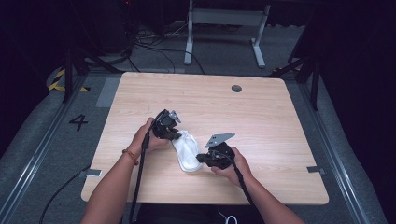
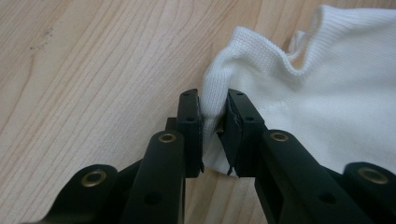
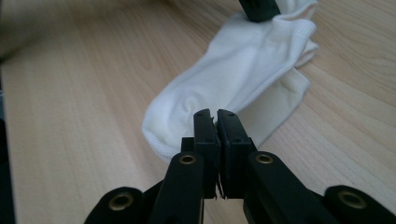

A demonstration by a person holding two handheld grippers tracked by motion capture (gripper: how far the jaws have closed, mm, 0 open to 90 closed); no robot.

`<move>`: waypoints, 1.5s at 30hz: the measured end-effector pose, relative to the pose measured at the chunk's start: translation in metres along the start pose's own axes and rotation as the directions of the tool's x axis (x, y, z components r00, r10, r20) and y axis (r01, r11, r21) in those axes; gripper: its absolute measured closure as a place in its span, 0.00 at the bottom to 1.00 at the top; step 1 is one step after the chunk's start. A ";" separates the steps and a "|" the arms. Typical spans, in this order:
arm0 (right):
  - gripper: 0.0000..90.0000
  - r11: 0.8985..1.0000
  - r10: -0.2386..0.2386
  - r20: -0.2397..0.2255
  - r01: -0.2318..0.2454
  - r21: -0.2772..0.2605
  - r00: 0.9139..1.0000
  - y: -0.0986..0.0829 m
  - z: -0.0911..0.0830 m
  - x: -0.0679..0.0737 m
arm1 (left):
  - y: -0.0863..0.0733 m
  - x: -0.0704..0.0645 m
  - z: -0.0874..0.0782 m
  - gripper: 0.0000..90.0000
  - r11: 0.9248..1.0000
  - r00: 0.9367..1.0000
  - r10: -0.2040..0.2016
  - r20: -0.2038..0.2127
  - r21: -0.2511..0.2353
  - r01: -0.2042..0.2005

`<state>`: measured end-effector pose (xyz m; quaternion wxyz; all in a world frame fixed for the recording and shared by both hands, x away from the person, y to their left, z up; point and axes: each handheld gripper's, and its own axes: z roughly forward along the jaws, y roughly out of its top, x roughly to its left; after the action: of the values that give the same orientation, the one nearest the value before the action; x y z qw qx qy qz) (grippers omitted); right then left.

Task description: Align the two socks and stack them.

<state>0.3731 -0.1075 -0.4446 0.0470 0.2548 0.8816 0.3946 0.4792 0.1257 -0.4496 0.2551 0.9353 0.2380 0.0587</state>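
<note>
White sock (image 1: 187, 150) lies flat on the desk (image 1: 261, 121), near its middle, running from the left tool (image 1: 169, 132) down to the right tool (image 1: 208, 157). Left tool: jaws clamped on a fold of the ribbed cuff (image 2: 219, 100), cloth bunched between the pads in the left gripper view. Right tool (image 3: 216, 122): jaws pressed together at the far end of the sock (image 3: 233, 79); a thin edge of fabric seems caught between them, but the bite is slight (hard to confirm from this angle). Step in hand looks like stretching or folding the sock between the two holds. To do it well: keep both grips firm, lift both ends evenly so the cloth does not drag on the desk, and pull gently, since the shallow right-hand bite could slip free under tension. If it slips, regrip deeper before going on. A second layer of cloth shows under the sock near the cuff; watch that it comes along rather than trailing
</note>
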 end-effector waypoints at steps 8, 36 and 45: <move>0.97 1.000 -0.020 -0.013 0.020 -0.012 1.000 0.003 -0.011 0.012 | 0.002 -0.001 0.000 0.88 1.000 1.000 0.006 -0.017 -0.007 -0.006; 1.00 0.998 -0.062 0.020 0.062 0.014 0.998 -0.025 0.002 0.015 | 0.006 -0.016 0.000 0.97 0.994 0.998 0.062 -0.012 -0.092 -0.063; 0.86 0.990 -0.113 -0.010 0.112 -0.086 0.994 -0.015 -0.004 0.025 | 0.007 -0.016 0.007 0.97 0.996 0.998 0.067 -0.004 -0.062 -0.067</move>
<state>0.3439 -0.1060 -0.4494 0.0736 0.1995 0.8773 0.4302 0.4695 0.1092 -0.4523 0.2817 0.9343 0.2048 0.0757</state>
